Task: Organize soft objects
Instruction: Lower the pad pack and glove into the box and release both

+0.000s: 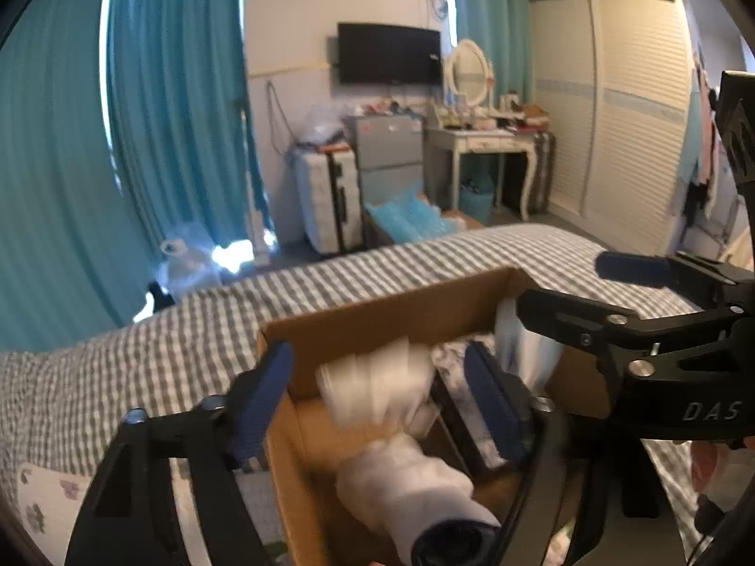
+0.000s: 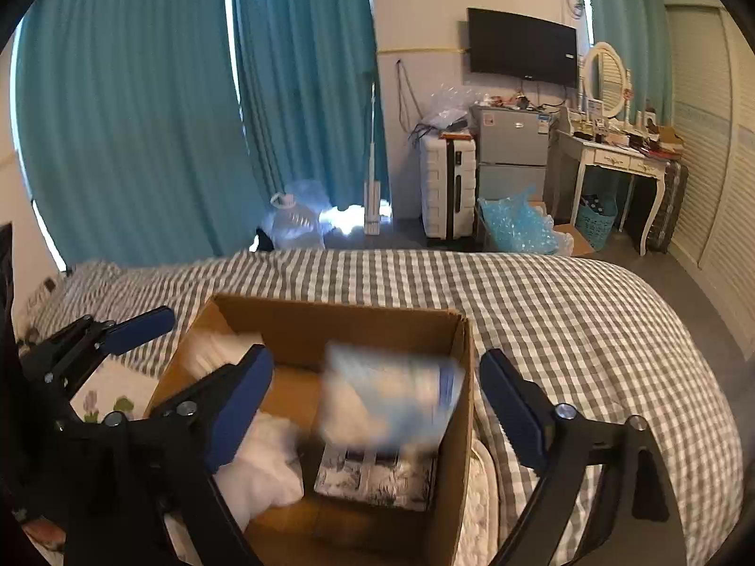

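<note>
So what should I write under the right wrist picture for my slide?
Open right gripper above a cardboard box on the checked bed, a blurred white-and-blue soft pack between its jaws.

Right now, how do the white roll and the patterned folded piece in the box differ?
The white roll is plain, bundled and lies at the left of the cardboard box; the patterned folded piece is black-and-white, flat and lies at the right. Both lie on the box floor.

Teal, brown and grey-white check

A brown cardboard box [image 2: 460, 424] sits on a grey-and-white checked bedcover [image 2: 566, 320]; white rolled cloth [image 1: 406, 486] and a black-and-white patterned fabric piece [image 2: 377, 476] lie inside; teal pleated curtains [image 2: 141, 118] hang behind; blue gripper pads [image 2: 236, 405] on black frames.
</note>
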Demonstrator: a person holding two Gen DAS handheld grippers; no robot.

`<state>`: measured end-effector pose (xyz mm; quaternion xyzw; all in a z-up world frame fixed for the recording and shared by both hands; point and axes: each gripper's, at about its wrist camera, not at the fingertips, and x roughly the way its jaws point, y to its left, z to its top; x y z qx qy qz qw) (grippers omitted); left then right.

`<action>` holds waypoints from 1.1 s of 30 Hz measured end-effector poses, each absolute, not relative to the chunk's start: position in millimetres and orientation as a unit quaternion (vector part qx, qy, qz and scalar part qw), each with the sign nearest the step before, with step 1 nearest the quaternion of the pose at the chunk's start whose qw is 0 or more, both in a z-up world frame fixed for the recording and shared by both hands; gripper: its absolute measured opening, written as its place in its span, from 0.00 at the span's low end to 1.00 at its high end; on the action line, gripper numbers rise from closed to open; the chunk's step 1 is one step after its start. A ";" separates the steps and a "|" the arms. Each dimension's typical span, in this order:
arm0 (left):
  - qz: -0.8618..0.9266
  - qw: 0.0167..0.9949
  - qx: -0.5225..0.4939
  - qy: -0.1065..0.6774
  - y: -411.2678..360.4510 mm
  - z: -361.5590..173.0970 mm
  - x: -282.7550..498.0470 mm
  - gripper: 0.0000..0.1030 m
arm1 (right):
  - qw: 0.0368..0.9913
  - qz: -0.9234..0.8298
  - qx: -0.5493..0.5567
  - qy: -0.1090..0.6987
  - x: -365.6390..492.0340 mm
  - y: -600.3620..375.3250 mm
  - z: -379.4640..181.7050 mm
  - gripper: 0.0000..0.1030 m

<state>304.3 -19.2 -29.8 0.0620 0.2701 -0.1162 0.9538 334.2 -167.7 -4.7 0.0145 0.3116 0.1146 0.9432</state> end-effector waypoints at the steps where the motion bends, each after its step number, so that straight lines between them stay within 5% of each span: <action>1: -0.114 0.955 0.060 0.267 -19.3 -30.5 303.3 0.75 | 0.944 0.107 0.017 0.311 334.9 -170.5 -5.2 0.91; 10: -0.087 0.960 0.069 0.257 -11.5 -0.1 275.6 0.75 | 0.953 0.099 0.013 0.287 301.8 -188.1 42.1 0.92; 20: -0.109 0.980 0.054 0.156 13.0 144.2 156.8 0.76 | 0.970 0.104 -0.008 0.218 194.5 -186.0 174.5 0.98; 23: -0.091 0.988 0.062 0.113 18.0 179.0 106.5 0.89 | 0.972 0.110 -0.016 0.205 150.5 -179.0 205.5 0.99; 25: -0.096 0.989 0.056 0.098 24.0 198.4 74.6 0.89 | 0.975 0.110 -0.022 0.192 118.5 -175.3 223.9 0.99; 33: -0.071 0.991 0.054 0.104 39.0 212.2 2.9 0.89 | 0.976 0.116 -0.042 0.179 16.9 -163.9 249.8 0.99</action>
